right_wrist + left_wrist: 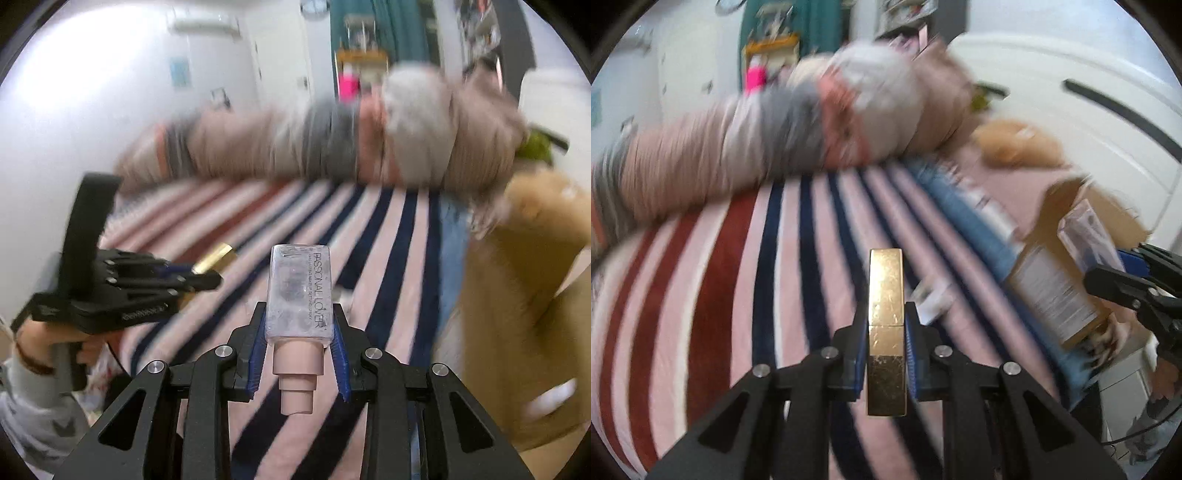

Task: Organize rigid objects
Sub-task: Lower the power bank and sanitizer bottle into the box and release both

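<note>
My left gripper (886, 332) is shut on a gold rectangular tube (886, 295), held upright above a striped blanket (713, 280). My right gripper (299, 321) is shut on a clear setting-spray bottle (299, 288) with a beige cap pointing toward the camera. In the right wrist view the left gripper (207, 273) shows at the left with the gold tube (216, 256) sticking out. In the left wrist view the right gripper's fingers (1126, 284) show at the right edge, beside a clear bottle (1086, 236).
The bed carries a rolled striped pillow (775, 129) at the back and a tan plush toy (1015, 144). A brown cardboard box (1082, 206) and a printed carton (1052, 295) stand at the bed's right edge. A small pale packet (931, 299) lies on the blanket.
</note>
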The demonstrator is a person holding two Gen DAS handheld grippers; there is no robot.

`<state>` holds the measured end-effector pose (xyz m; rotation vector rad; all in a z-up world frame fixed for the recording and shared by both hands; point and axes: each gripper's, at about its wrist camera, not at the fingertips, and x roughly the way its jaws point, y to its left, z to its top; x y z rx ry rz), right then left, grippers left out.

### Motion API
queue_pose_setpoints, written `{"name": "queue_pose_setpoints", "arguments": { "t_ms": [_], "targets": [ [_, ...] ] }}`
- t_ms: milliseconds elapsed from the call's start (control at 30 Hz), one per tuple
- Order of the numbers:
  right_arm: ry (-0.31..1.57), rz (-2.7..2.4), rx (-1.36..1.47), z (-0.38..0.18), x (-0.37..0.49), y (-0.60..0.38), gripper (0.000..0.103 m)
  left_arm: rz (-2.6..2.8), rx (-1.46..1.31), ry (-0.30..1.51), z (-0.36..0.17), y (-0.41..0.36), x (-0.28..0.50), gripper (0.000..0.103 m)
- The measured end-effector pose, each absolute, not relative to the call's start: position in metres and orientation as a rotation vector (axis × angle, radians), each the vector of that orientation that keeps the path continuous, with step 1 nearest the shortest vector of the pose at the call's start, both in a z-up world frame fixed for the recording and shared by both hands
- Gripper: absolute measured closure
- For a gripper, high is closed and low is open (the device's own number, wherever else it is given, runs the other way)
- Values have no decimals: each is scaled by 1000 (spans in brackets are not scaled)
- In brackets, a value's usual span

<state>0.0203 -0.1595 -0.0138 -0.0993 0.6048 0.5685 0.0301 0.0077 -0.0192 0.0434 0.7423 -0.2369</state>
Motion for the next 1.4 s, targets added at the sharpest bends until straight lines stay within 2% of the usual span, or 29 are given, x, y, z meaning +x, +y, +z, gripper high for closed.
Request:
{"name": "queue_pose_setpoints", "arguments": {
  "t_ms": [167, 300, 467, 633, 1200, 1400],
  "targets": [
    [521, 387, -72, 26, 18, -234, 76, -430, 33, 662, 44, -51, 40, 88],
    [604, 229, -121, 14, 46, -280, 76, -541, 85, 654, 67, -112, 57, 88],
    [747, 107, -231, -29, 80, -300, 76, -639, 162, 764, 54, -187, 81, 88],
    [771, 121, -261, -42, 71, -304, 76, -643, 227, 855, 31, -228, 95, 88],
    [730, 127, -207, -34, 58, -329, 75, -648, 362, 1047, -14, -269, 124, 88],
    [731, 140, -205, -34, 57, -327, 74, -636, 365, 1043, -14, -269, 125, 88]
  ]
}}
